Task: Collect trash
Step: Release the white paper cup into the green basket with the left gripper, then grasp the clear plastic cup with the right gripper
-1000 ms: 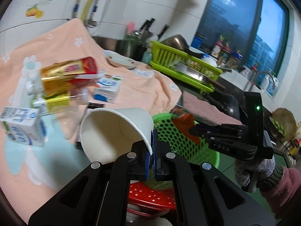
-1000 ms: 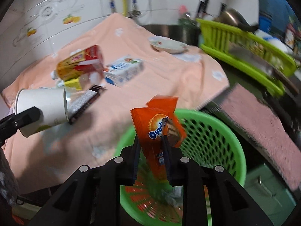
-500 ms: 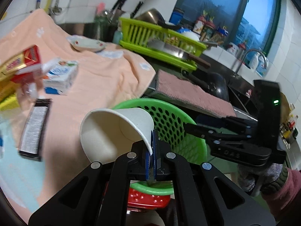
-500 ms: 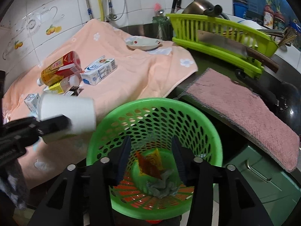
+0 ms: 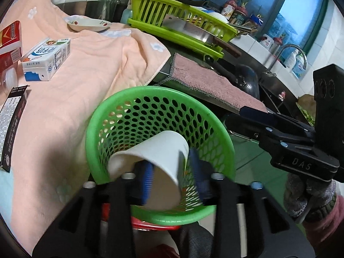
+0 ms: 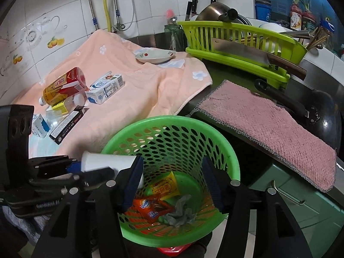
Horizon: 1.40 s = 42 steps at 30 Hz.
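My left gripper [image 5: 172, 175] hangs over the green mesh basket [image 5: 120, 99] with its jaws opening. A white paper cup [image 5: 159, 157] sits tilted between the blue pads, which no longer pinch its rim. From the right wrist view the same cup [image 6: 109, 163] pokes over the basket [image 6: 150, 122] rim beside the left gripper [image 6: 79, 168]. My right gripper [image 6: 172, 182] is over the basket, jaws opening, nothing between them. An orange Ovaltine wrapper [image 6: 150, 208] lies on the basket floor with a yellow packet [image 6: 165, 186] and crumpled grey paper [image 6: 180, 212]. The right gripper [image 5: 236, 116] also shows at the right of the left wrist view.
On the peach towel [image 6: 150, 90] lie a milk carton [image 6: 105, 89], a red and yellow bottle [image 6: 62, 86], a black box [image 6: 66, 124] and a small carton [image 6: 39, 126]. A plate [image 6: 154, 56], a lime dish rack [image 6: 236, 43], a pink mat [image 6: 268, 124] and a wok [image 6: 322, 116] stand behind.
The left gripper carried the cup from beside the towel to above the basket and its jaws parted. The right gripper let go of the orange wrapper, which now lies in the basket.
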### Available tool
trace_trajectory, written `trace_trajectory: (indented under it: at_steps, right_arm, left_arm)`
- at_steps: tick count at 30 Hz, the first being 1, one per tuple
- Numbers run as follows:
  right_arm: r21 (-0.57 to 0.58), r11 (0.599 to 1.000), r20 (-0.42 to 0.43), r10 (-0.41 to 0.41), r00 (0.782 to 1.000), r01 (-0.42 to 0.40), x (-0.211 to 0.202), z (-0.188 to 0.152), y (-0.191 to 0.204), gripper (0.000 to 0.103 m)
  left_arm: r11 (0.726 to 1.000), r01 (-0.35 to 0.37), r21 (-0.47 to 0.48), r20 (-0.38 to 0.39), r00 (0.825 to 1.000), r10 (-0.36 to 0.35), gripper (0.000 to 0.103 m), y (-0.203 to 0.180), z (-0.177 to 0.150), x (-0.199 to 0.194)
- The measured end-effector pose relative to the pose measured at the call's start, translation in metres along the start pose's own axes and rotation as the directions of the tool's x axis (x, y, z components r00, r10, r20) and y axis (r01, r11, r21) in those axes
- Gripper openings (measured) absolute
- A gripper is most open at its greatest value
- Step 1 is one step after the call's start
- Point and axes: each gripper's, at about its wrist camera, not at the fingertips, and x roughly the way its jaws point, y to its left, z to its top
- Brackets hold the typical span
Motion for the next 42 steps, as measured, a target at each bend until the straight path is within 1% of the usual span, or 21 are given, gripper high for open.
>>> trace_trajectory:
  at_steps: [4, 6, 9, 13, 18, 20, 25, 27, 31, 33, 37, 42]
  right_arm:
    - [-0.005, 1.0, 0.006, 0.005, 1.0, -0.005, 0.0, 0.003, 0.005, 0.056]
    - [-0.01, 1.0, 0.008, 0.006, 1.0, -0.006, -0.001, 0.004, 0.008, 0.057]
    - [-0.016, 1.0, 0.007, 0.013, 1.0, -0.013, 0.0, 0.007, 0.012, 0.057]
    - [-0.03, 0.999, 0.008, 0.033, 0.999, -0.032, 0.002, 0.012, 0.024, 0.059]
    - [-0.054, 0.996, 0.0, 0.067, 0.998, -0.067, 0.008, 0.02, 0.045, 0.06]
    - [-0.064, 0.994, -0.006, 0.088, 0.996, -0.088, 0.012, 0.023, 0.055, 0.06]
    - [-0.106, 0.983, -0.029, 0.15, 0.988, -0.152, 0.022, 0.032, 0.088, 0.062]
    - [-0.126, 0.977, -0.038, 0.171, 0.985, -0.175, 0.025, 0.035, 0.1, 0.062]
    - [-0.167, 0.961, -0.057, 0.213, 0.975, -0.219, 0.033, 0.042, 0.126, 0.062]
    - [-0.187, 0.95, -0.07, 0.24, 0.968, -0.249, 0.039, 0.046, 0.142, 0.063]
    - [-0.232, 0.927, -0.09, 0.282, 0.955, -0.295, 0.048, 0.053, 0.172, 0.065]
    - [-0.281, 0.893, -0.122, 0.33, 0.936, -0.352, 0.062, 0.059, 0.208, 0.067]
  left_arm:
    - [1.0, 0.0, 0.0, 0.005, 1.0, 0.0, 0.042, 0.0, -0.002, -0.005]
    - [1.0, -0.004, -0.002, 0.016, 1.0, 0.004, 0.046, 0.002, -0.002, -0.012]
    - [1.0, -0.019, -0.015, 0.037, 0.999, 0.02, 0.046, 0.008, -0.003, -0.024]
    - [0.998, -0.056, -0.035, 0.07, 0.996, 0.058, 0.046, 0.018, -0.004, -0.046]
    - [0.99, -0.117, -0.081, 0.106, 0.986, 0.125, 0.048, 0.039, -0.007, -0.076]
    - [0.984, -0.148, -0.104, 0.121, 0.98, 0.16, 0.048, 0.05, -0.009, -0.09]
    - [0.969, -0.2, -0.147, 0.15, 0.963, 0.222, 0.05, 0.071, -0.016, -0.119]
    - [0.96, -0.225, -0.166, 0.161, 0.954, 0.252, 0.053, 0.08, -0.02, -0.131]
    - [0.941, -0.265, -0.209, 0.175, 0.937, 0.303, 0.053, 0.098, -0.029, -0.152]
    - [0.928, -0.285, -0.239, 0.181, 0.926, 0.331, 0.057, 0.109, -0.034, -0.164]
    - [0.897, -0.323, -0.301, 0.19, 0.902, 0.388, 0.058, 0.131, -0.042, -0.185]
    - [0.864, -0.347, -0.364, 0.195, 0.879, 0.435, 0.059, 0.151, -0.051, -0.206]
